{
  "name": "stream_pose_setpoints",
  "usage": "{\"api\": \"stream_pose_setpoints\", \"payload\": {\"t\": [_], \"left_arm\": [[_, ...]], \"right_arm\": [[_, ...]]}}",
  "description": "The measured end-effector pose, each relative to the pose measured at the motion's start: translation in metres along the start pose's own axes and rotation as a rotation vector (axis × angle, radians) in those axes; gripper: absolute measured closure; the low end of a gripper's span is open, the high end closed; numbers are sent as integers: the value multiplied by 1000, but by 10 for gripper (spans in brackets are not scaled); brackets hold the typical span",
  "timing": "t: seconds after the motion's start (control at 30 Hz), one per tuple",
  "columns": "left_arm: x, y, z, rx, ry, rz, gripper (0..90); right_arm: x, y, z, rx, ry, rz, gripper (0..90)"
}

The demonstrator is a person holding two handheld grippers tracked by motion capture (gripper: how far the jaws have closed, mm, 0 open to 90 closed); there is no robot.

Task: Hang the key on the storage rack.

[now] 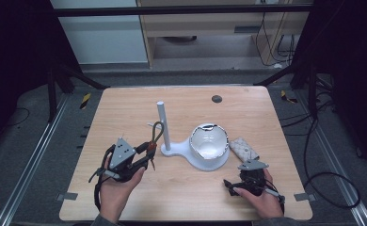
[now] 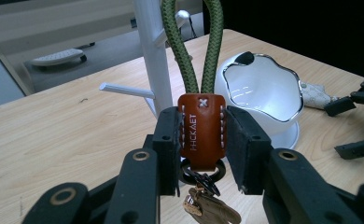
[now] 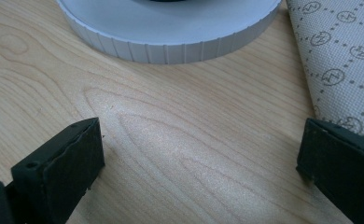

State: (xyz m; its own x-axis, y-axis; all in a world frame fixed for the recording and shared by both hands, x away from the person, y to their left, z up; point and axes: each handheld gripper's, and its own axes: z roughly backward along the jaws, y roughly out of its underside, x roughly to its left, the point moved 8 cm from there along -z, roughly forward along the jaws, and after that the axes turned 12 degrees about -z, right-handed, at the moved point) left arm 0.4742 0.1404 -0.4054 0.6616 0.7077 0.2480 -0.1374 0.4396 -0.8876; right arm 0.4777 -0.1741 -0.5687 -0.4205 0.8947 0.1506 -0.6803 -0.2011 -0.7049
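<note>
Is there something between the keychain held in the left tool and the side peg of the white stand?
Nothing visible blocks it. The left tool is shut on the brown leather keychain with green cord loop, and its loop rises just in front of the white stand post. The thin white side peg sticks out freely, with bare wooden table beneath.
</note>
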Motion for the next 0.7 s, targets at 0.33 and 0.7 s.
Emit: {"api": "stream_pose_setpoints", "payload": {"t": [0.33,0.7], "left_arm": [[6,10,-24,51,-21,12,657],[9,19,-41,75,-23,38,656]], "right_arm": [[0,0,1,-1,0,1,5],[0,1,1,-2,1,3,5]]}}
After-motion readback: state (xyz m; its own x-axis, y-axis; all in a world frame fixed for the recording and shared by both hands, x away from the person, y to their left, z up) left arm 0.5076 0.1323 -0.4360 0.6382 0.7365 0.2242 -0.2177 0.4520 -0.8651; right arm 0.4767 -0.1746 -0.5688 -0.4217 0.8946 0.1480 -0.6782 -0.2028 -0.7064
